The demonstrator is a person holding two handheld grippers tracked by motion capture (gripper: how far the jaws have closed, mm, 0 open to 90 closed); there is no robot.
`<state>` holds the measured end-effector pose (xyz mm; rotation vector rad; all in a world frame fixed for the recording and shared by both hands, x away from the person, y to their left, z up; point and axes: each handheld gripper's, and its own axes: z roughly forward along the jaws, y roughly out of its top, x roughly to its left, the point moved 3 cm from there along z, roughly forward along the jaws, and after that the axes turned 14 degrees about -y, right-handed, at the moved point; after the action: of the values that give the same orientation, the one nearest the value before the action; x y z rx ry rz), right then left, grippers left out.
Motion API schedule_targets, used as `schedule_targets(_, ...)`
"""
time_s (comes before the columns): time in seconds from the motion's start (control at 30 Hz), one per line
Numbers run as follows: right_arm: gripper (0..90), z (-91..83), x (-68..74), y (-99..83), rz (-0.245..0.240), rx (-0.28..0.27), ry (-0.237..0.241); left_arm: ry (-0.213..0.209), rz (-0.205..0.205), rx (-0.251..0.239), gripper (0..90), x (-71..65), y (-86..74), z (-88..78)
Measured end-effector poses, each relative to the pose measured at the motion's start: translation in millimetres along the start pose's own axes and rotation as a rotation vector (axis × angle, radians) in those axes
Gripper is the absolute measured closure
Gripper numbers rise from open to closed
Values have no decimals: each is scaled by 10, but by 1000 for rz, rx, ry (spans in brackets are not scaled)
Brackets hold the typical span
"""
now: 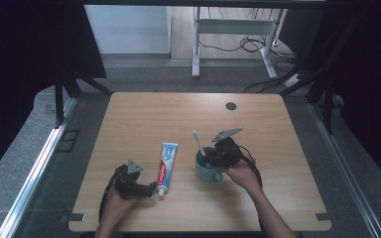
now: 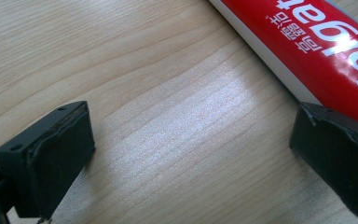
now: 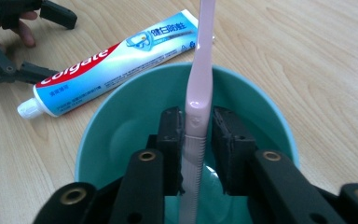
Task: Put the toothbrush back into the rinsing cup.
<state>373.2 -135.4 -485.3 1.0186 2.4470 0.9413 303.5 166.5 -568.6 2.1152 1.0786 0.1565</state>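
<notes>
Gripping a pale pink toothbrush (image 3: 199, 84) by its handle, the right gripper (image 3: 196, 140) has both jaws pressed against the ribbed part of the shaft, directly over the mouth of a teal cup (image 3: 270, 121). The brush runs up between the jaws and away from them, its lower end reaching down into the cup; in the high view its white head (image 1: 196, 134) sticks up past the cup's (image 1: 201, 171) far rim, tilted to the left. Beyond the cup's rim from these jaws lies a toothpaste tube (image 3: 116, 60), flat on the wooden counter (image 3: 307, 56), its white cap (image 3: 28, 108) on the end nearer the left gripper (image 3: 37, 46). That left gripper (image 1: 149, 187) rests low on the counter with its jaws spread wide and nothing between them. In the left gripper view, bare wood fills the gap, and the red part of the tube (image 2: 326, 51) lies just outside the right-hand jaw, partly behind it; whether they touch cannot be told. The tube's cap end (image 1: 161, 191) lies close beside these jaws in the high view.
</notes>
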Motion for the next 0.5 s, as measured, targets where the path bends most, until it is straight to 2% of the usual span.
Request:
schedule_targets(0.33, 568, -116, 6, 77, -5, -43, -8, 0, 0, -3, 0, 0, 1, 2)
schedule_targets(0.5, 488, -175, 30, 122, -29, -67, -4, 0, 3, 2, 0, 2, 0, -1)
